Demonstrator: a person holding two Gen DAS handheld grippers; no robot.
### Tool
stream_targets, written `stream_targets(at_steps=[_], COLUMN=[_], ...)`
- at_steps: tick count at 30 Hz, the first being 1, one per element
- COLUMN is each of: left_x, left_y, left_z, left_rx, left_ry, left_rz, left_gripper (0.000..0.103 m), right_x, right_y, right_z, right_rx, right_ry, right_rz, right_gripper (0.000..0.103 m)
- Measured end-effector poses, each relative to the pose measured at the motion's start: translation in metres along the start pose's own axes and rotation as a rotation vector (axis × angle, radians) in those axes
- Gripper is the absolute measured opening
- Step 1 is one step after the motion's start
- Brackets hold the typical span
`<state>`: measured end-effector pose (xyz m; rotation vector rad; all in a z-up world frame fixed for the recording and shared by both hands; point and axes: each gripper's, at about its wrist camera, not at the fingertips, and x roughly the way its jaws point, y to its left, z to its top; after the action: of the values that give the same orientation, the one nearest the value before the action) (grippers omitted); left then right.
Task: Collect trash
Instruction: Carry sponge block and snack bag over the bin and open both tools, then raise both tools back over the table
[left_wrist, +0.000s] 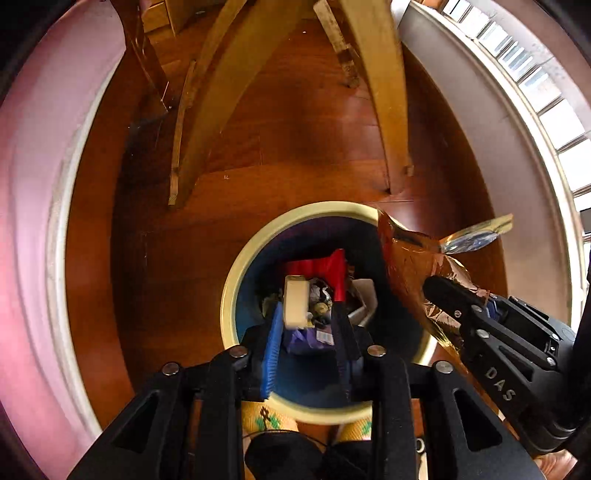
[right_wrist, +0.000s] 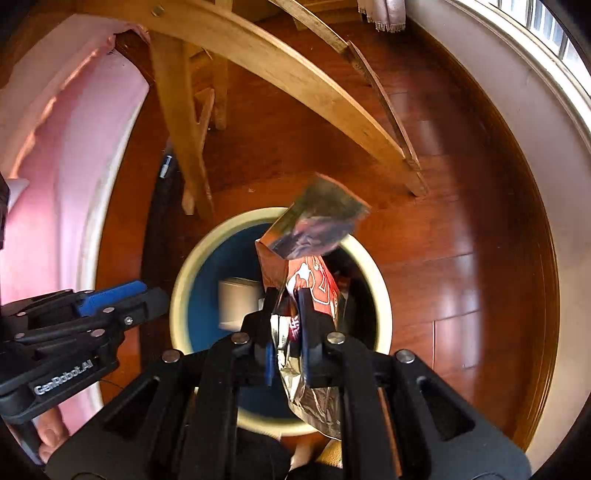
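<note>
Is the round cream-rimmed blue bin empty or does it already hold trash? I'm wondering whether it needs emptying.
It holds trash. The round cream-rimmed blue bin shows a white carton, a red wrapper and other scraps inside. How deep the pile goes, cannot tell.

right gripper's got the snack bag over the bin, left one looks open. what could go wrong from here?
1. The snack bag sticks out past the bin rim on the far side; if released here, it may catch on the rim or tip onto the floor.
2. The small white box appears blurred between the open left gripper's fingers, over a bin already piled with trash; it may bounce.
3. The right gripper sits close to the left; they may collide.
</note>
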<state>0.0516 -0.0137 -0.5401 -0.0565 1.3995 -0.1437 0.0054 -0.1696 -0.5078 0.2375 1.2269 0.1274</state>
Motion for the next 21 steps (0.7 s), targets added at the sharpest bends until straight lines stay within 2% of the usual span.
stream_targets(at_steps=[1, 3, 6, 13, 21], left_x=[0.007, 0.015, 0.018, -0.004, -0.068], left_y=[0.000, 0.002, 0.006, 0.007, 0.012], left_z=[0.002, 0.006, 0.008, 0.004, -0.008], left_rx=[-0.003, -0.006, -0.006, 0.017, -0.006], left_ry=[-0.006, -0.016, -0.021, -0.056, -0.069], left_rz=[0.003, 0.013, 0.014, 0.030, 0.025], left_gripper=[0.041, 0.060, 0.074, 0.074, 0.074], right_x=[0.008, 0.020, 0.025, 0.011, -0.053], right_y=[-0.001, 0.002, 0.002, 0.010, 0.036], right_z=[-0.004, -0.008, -0.021, -0.017, -0.004], right_rx=[-0.005, -0.025, -0.024, -0.044, -0.057], right_ry=[0.008, 0.010, 0.010, 0.009, -0.012], right_rz=[-0.004, -0.037, -0.054, -0.075, -0.084], right_gripper=[0.033, 0.055, 0.055, 0.055, 0.055])
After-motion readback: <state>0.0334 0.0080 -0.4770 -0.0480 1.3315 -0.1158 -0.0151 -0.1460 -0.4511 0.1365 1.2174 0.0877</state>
